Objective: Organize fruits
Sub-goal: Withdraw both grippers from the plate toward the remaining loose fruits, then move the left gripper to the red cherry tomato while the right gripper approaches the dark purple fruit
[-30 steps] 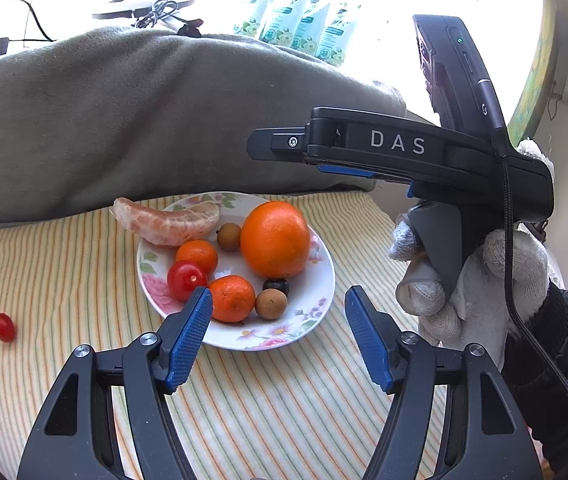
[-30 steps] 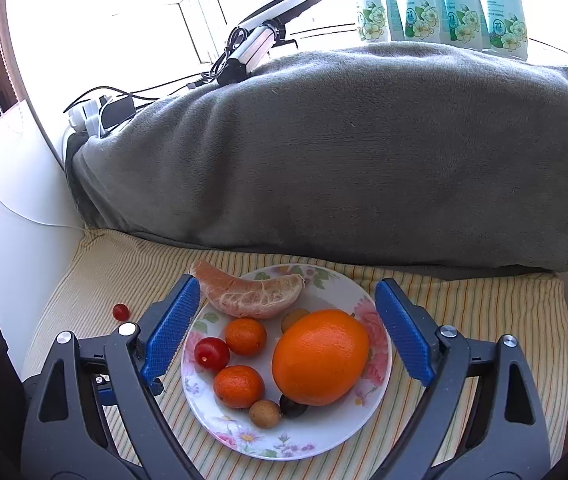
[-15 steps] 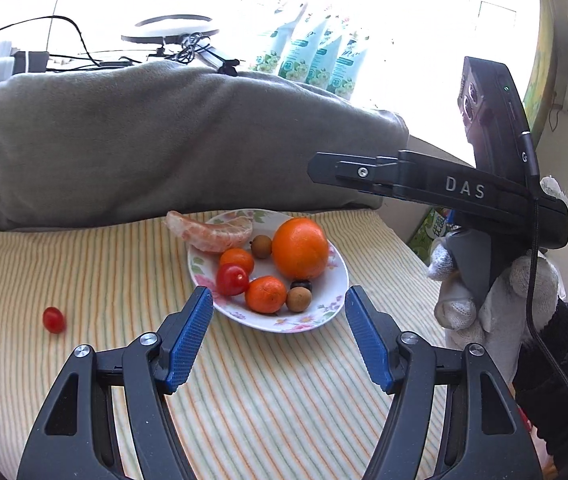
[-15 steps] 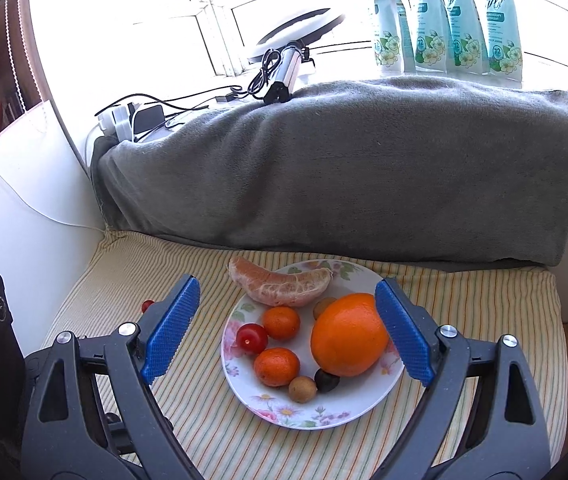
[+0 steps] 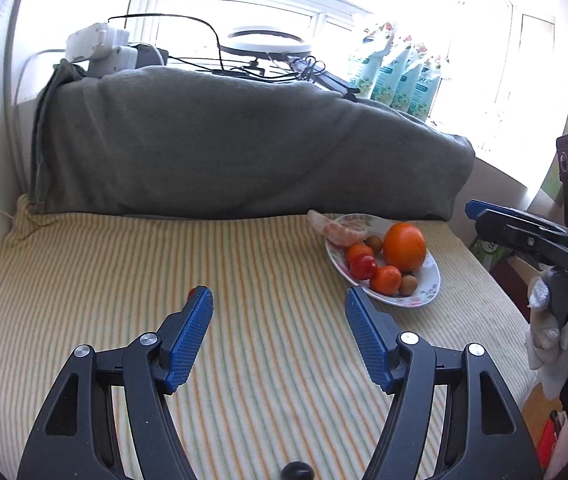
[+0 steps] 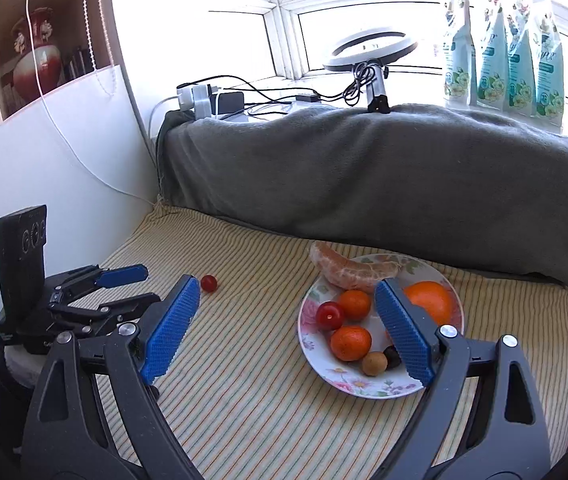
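Observation:
A floral plate (image 6: 347, 384) on the striped cloth holds a large orange (image 6: 429, 300), two small oranges, a peeled citrus piece (image 6: 347, 272), a cherry tomato (image 6: 329, 316) and small brown and dark fruits. The plate also shows in the left wrist view (image 5: 423, 298). A loose cherry tomato (image 6: 208, 282) lies on the cloth left of the plate; in the left wrist view it peeks from behind my left fingertip (image 5: 192, 291). My left gripper (image 5: 278, 300) is open and empty above the cloth. My right gripper (image 6: 285, 292) is open and empty, in front of the plate.
A grey blanket-covered ledge (image 6: 363, 176) runs along the back. Behind it are a ring light (image 6: 369, 46), cables, a power strip and several green pouches (image 6: 499, 44). A white wall (image 6: 44, 168) bounds the left side. The striped cloth (image 5: 244, 360) ends at the right edge.
Both grippers have pulled back and up from the plate. The left gripper has swung left, so the loose tomato now sits at its left fingertip. Both stay open.

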A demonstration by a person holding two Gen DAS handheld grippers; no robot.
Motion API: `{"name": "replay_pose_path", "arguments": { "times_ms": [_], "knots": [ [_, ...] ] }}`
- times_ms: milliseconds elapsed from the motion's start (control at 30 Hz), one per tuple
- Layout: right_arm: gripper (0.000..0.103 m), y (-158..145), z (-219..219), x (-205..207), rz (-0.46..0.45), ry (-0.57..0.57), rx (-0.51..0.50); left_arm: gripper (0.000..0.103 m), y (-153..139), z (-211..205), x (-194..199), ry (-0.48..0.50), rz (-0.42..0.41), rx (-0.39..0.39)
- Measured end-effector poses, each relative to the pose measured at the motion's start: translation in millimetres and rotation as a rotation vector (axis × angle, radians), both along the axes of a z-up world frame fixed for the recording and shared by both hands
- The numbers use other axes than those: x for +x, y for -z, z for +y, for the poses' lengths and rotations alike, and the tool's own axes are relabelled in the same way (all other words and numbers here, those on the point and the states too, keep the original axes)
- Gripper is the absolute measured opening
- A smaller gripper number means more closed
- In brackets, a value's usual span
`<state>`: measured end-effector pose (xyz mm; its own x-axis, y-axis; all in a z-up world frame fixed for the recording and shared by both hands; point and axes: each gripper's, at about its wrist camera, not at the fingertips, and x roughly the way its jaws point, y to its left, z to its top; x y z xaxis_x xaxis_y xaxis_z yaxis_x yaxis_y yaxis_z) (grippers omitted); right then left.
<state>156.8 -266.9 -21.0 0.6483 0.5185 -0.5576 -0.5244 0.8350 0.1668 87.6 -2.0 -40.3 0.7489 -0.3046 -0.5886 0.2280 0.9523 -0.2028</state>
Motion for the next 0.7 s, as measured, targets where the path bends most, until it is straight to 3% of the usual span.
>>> {"name": "replay_pose_path", "arguments": {
  "times_ms": [167, 267, 533, 700],
  "knots": [
    [0.092, 9.4, 28.8, -26.6, -0.014, -0.105, -0.050, 0.068, 6.4, 25.0, 6.3, -0.033, 0.016, 0.008],
    [0.092, 19.4, 46.4, -43.0, -0.015, -0.158, -0.081, 0.062, 12.6, 35.4, 14.1, -0.043, 0.038, -0.014],
    [0.091, 56.8, 88.0, -81.8, 0.036, -0.272, -0.125, 0.055, 38.1, 43.2, 33.1, -0.063, 0.098, -0.032],
    [0.087, 80.9, 104.0, -92.1, 0.091, -0.313, -0.150, 0.053, 52.8, 38.0, 44.2, -0.059, 0.139, -0.004]
  ]
}}
